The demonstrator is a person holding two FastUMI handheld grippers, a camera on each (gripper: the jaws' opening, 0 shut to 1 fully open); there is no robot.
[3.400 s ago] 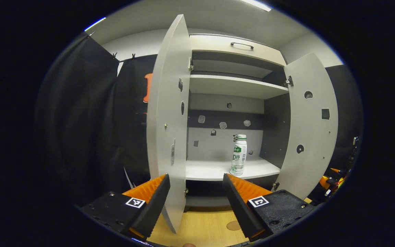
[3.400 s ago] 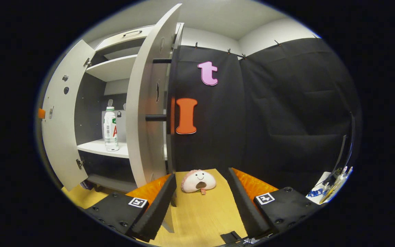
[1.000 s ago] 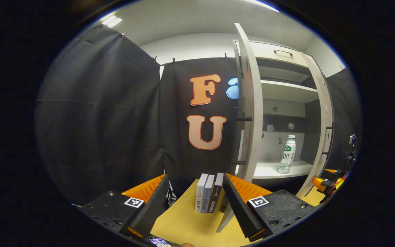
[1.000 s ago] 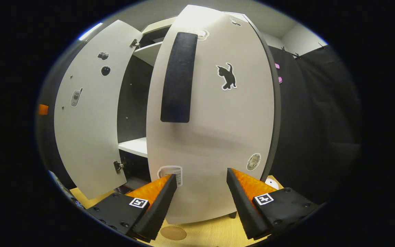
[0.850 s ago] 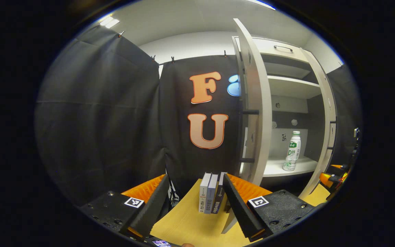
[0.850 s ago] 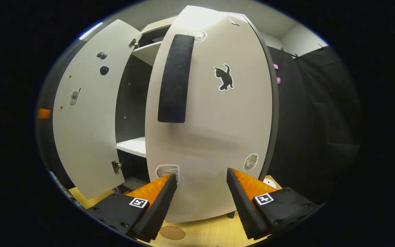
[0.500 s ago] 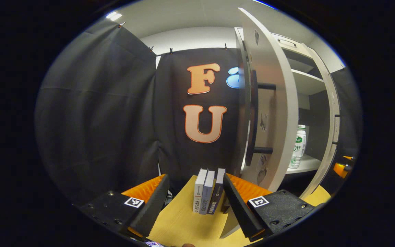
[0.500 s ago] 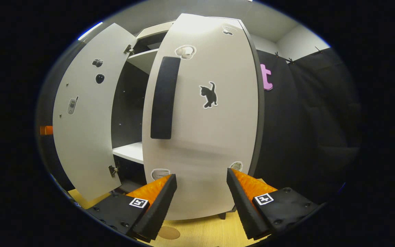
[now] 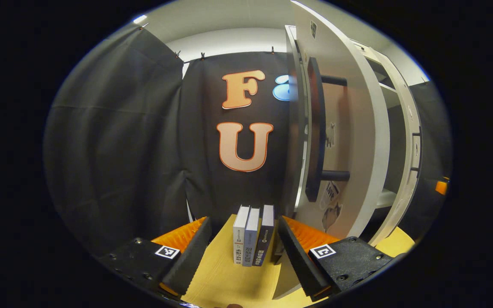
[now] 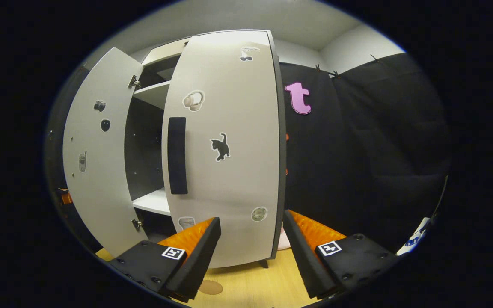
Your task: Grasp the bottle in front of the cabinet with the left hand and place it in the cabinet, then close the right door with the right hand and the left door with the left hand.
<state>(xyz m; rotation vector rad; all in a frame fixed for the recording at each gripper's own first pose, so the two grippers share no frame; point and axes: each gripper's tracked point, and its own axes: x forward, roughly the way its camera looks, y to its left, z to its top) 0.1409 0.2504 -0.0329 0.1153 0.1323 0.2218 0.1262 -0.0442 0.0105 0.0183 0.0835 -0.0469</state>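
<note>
Standing apart and empty, both the left gripper (image 9: pixel 242 239) and right gripper (image 10: pixel 250 239) face the cabinet (image 10: pixel 152 94); its right door (image 10: pixel 225 171) is nearly closed, its left door (image 10: pixel 96 171) ajar; the bottle's place cannot be told.

Both views are evenly lit from overhead; in the left gripper view a ceiling lamp (image 9: pixel 140 19) shows as a small bright patch at the upper rim. In the right gripper view the top of the right door (image 10: pixel 229 145) glares pale, fading greyer lower down. The cabinet (image 10: pixel 146 141) inside is dim. The cloth (image 9: pixel 118 141) swallows light, its folds faint. Fisheye bending bows straight door edges strongly near the rims. Focus is sharp, without motion blur.
</note>
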